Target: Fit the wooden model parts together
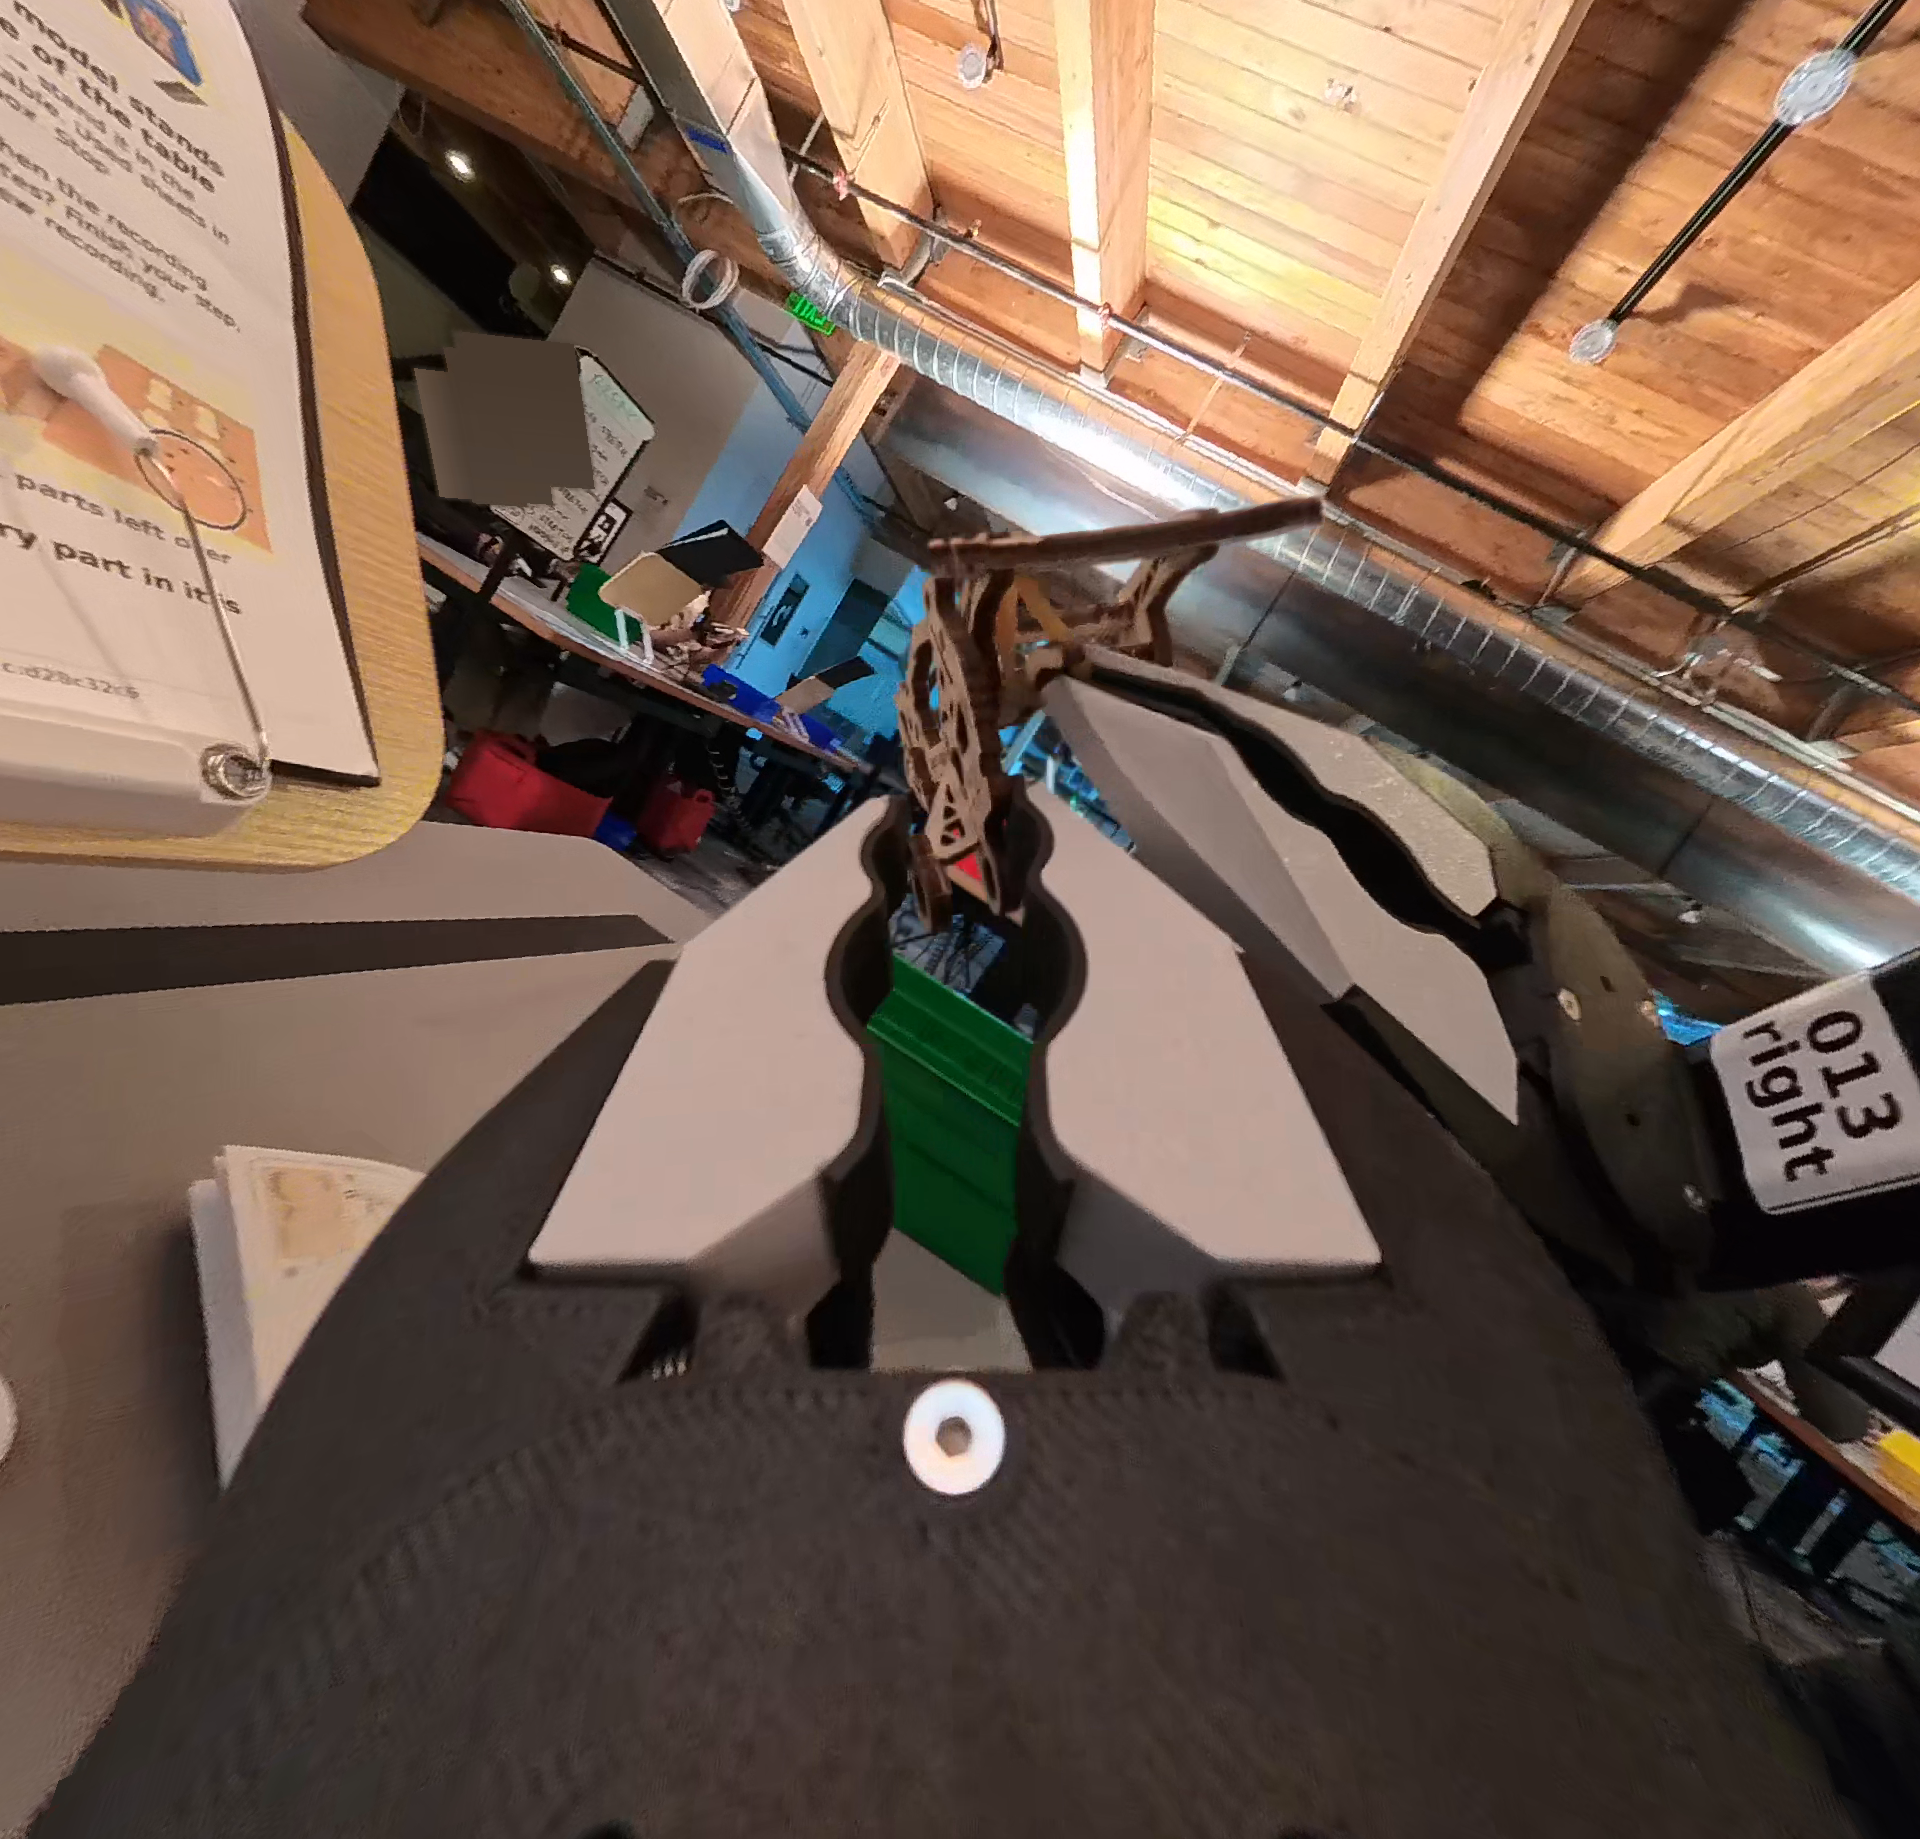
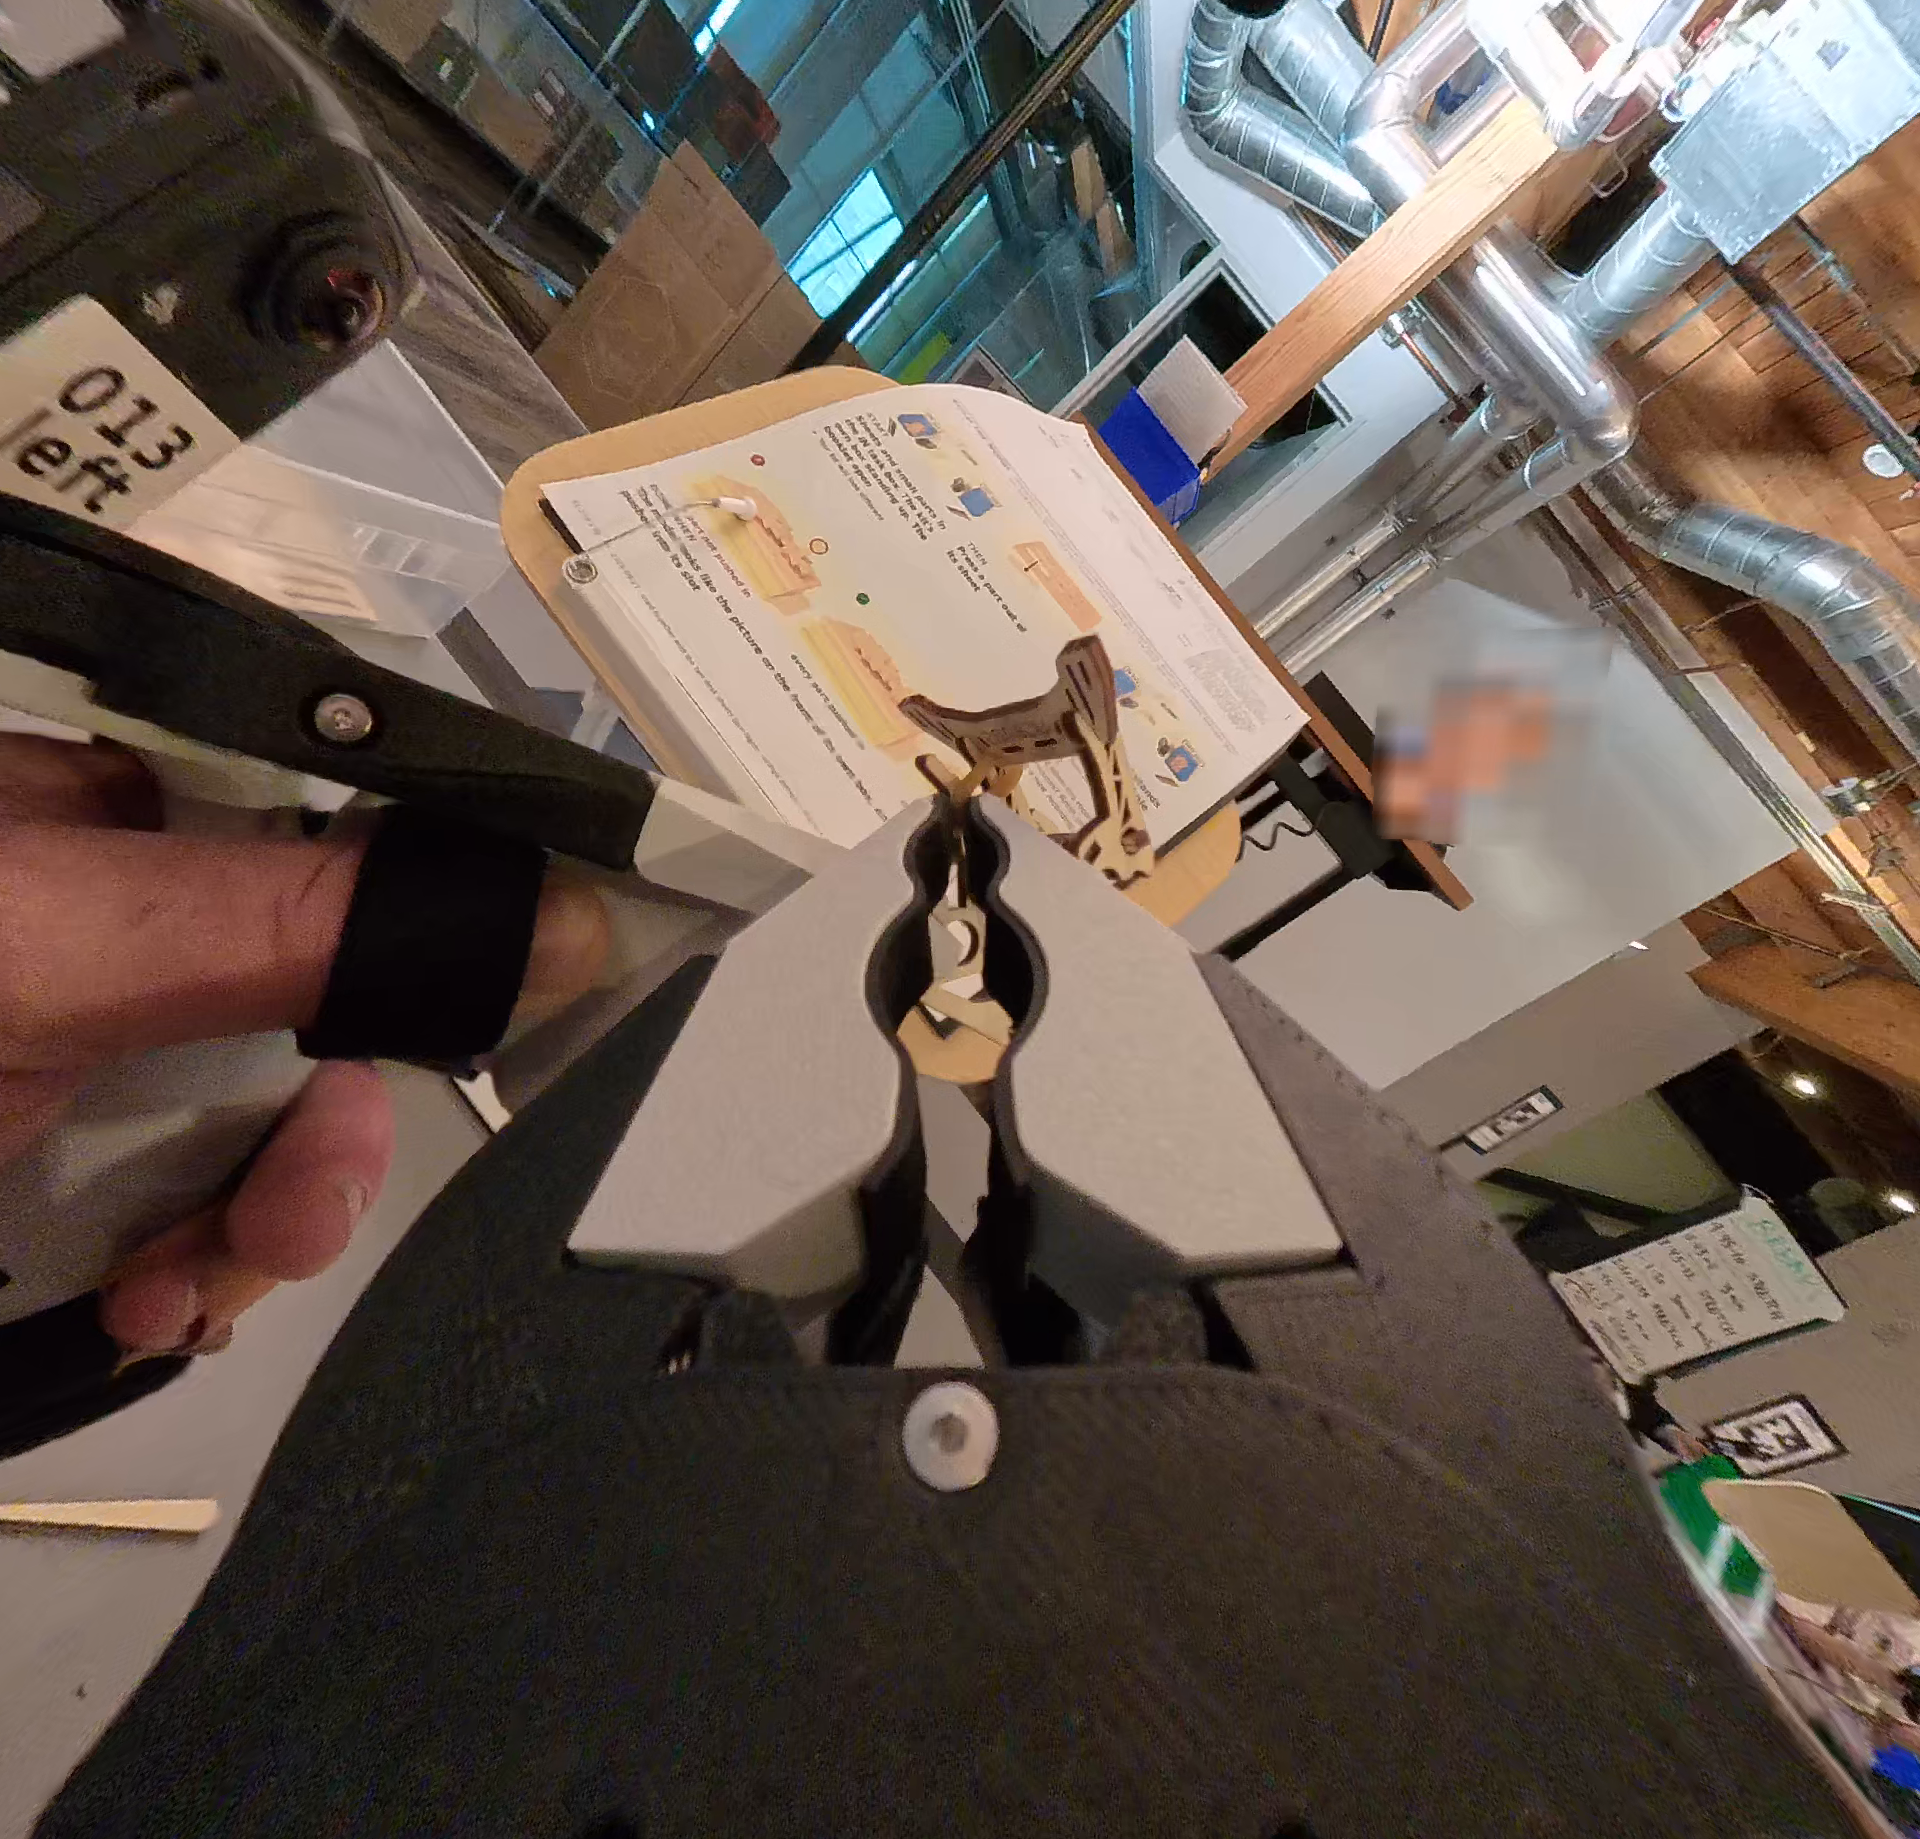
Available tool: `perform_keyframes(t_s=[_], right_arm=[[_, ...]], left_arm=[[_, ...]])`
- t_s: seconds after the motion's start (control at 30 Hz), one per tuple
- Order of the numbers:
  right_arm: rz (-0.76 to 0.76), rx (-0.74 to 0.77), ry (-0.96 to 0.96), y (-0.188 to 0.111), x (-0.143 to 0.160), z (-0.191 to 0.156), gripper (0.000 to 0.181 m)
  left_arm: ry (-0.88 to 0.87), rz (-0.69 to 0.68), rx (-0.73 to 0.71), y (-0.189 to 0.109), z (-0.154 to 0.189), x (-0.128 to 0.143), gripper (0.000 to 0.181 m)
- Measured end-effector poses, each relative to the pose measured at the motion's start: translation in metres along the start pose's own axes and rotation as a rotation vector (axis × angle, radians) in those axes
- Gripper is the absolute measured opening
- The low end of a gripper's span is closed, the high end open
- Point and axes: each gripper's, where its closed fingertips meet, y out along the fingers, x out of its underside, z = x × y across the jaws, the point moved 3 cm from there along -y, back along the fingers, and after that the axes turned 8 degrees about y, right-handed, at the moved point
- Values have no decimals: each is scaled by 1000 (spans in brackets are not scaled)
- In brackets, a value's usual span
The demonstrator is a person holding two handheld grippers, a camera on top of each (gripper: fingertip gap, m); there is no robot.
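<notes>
Between both hand-held grippers [image 1: 951,833] [image 2: 956,813], wooden model [image 1: 966,709].

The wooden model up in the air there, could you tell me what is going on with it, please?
A person holds a black-and-grey two-finger gripper in each hand. The left gripper is shut on the lower end of a brown laser-cut wooden model, held up off the table. The right gripper pinches another part of the same model from the side. An instruction sheet on a rounded wooden stand stands behind. Whether the parts are fully seated cannot be told.
</notes>
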Motion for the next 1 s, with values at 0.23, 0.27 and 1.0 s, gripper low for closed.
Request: perform_keyframes(t_s=[0.23,0.27,1.0], right_arm=[[57,-32,144,-4,-3,2,0],[60,-34,150,-5,-3,2,0],[154,-101,313,-17,-9,13,0]], left_arm=[[-30,40,44,0,5,-4,16],[-32,42,46,-1,6,-4,16],[-38,96,122,-2,19,-13,16]])
